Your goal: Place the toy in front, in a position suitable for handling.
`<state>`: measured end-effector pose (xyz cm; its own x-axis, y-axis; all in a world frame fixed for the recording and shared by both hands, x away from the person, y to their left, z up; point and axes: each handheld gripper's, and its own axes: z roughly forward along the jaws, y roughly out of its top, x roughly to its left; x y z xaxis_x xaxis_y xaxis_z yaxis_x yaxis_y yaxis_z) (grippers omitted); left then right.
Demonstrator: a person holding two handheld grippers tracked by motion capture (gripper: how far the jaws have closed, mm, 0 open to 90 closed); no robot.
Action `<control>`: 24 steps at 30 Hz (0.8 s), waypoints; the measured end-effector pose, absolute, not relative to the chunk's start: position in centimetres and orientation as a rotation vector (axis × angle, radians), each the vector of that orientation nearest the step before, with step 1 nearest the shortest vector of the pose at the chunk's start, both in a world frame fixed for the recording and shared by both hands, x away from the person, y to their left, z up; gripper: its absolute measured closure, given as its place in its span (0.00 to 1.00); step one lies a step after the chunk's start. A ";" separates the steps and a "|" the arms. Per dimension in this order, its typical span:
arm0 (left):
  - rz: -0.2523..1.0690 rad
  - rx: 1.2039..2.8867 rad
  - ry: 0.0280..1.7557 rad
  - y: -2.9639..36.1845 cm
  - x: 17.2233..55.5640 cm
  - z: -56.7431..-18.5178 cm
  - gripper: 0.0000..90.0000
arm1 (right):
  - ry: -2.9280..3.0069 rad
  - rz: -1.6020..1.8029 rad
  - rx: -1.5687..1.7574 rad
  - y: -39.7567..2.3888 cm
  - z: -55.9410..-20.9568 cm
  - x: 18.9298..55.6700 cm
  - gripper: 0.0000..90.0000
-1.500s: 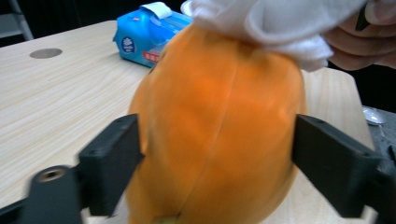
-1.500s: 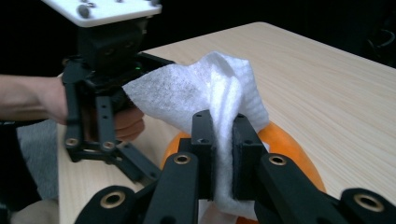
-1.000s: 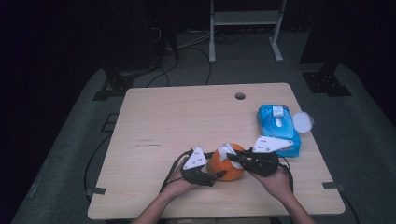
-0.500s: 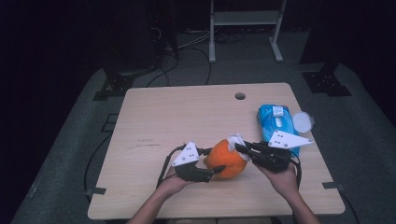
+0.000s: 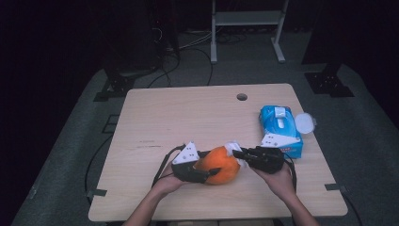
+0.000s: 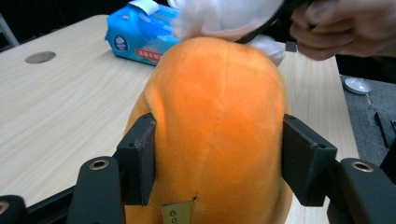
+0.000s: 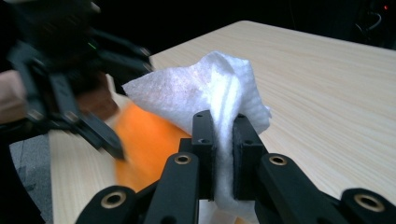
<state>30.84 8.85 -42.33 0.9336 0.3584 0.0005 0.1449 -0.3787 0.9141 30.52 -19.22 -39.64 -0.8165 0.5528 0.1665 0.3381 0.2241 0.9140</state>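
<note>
Wooden table (image 5: 197,117) lay pale under the high view, a small round hole (image 5: 242,97) near its far edge. At the right edge sat a blue pack of wipes (image 5: 278,123), lying flat, with a round white lid (image 5: 305,123) just beside it on the outer side. Near the front edge, between the two hands, was an orange plush toy (image 5: 217,165), rounded and soft, with a small tag at its base seen in the left gripper view. Left gripper (image 5: 207,175) came in from the left; its jaws had just been closing and their pads pressed both flanks of the plush toy (image 6: 219,130), clenched on it. Right gripper (image 5: 236,153) reached in from the right, well clear of the wipes pack, its jaws pinched tight on a folded white wipe (image 7: 210,93); the wipe (image 5: 234,149) lay against the toy's upper right side. In the right gripper view the wipe stood up between the pads (image 7: 204,140), the orange toy blurred behind it
</note>
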 end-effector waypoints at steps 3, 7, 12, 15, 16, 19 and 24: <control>0.257 1.965 0.354 8.2 30.7 -42.5 0.39 | 2.303 1.636 0.800 -18.4 -39.1 29.8 0.90; 0.274 1.962 0.349 7.6 30.4 -43.0 0.37 | 2.323 1.652 0.729 -17.4 -38.9 29.2 0.90; 0.286 1.934 0.340 7.7 30.6 -43.0 0.24 | 2.329 1.613 0.754 -17.6 -39.4 29.6 0.90; 0.281 1.917 0.357 8.1 31.0 -43.1 0.17 | 2.316 1.601 0.793 -18.4 -39.9 30.1 0.90; 0.279 1.919 0.360 8.3 31.2 -43.3 0.14 | 2.311 1.595 0.806 -18.6 -40.0 30.3 0.90; 0.258 1.930 0.375 8.4 31.7 -44.1 0.13 | 2.295 1.596 0.843 -19.4 -40.3 30.7 0.90; 0.283 1.940 0.360 7.6 31.2 -44.3 0.26 | 2.280 1.610 0.815 -19.1 -39.6 30.1 0.90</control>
<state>31.24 7.59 -44.30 0.9255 0.3776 0.0297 0.1188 -0.3637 0.9239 30.12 -19.08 -39.64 -0.8177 0.5620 0.1246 0.3054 0.2399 0.9215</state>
